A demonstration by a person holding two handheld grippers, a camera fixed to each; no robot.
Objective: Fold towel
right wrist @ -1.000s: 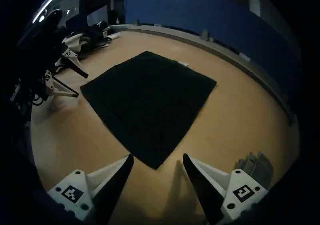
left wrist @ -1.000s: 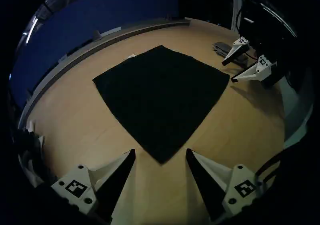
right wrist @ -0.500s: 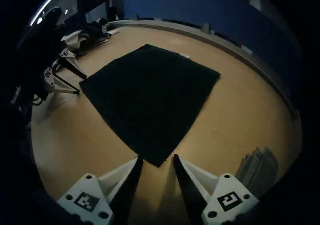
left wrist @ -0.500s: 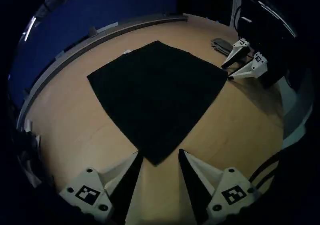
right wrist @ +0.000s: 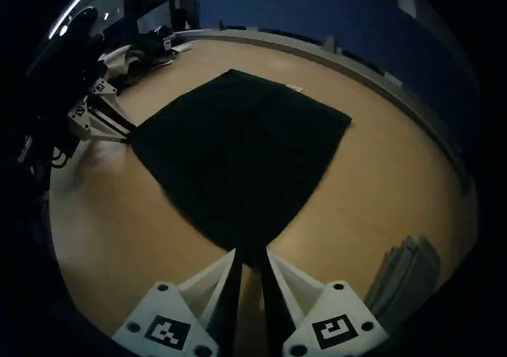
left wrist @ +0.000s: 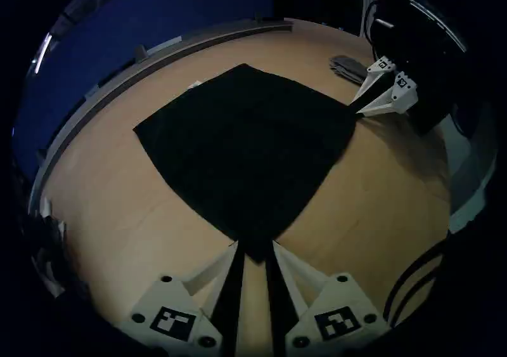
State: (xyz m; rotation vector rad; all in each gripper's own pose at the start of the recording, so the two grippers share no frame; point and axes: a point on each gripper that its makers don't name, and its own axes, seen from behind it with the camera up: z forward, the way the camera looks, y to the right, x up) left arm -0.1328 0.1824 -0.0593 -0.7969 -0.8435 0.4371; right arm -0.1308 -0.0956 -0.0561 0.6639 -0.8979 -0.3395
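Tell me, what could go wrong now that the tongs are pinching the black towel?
1. The left tongs and right tongs each grip just the tip of a corner of the towel, so it might slip out when lifted.
2. If one corner rises faster than the other, the fold may come out crooked.
3. The grey stack lies near the right tongs and might get bumped.

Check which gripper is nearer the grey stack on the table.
Right. The right gripper, closed on one towel corner, has the grey stack just beside it; the left gripper grips the adjacent corner, well away from it.
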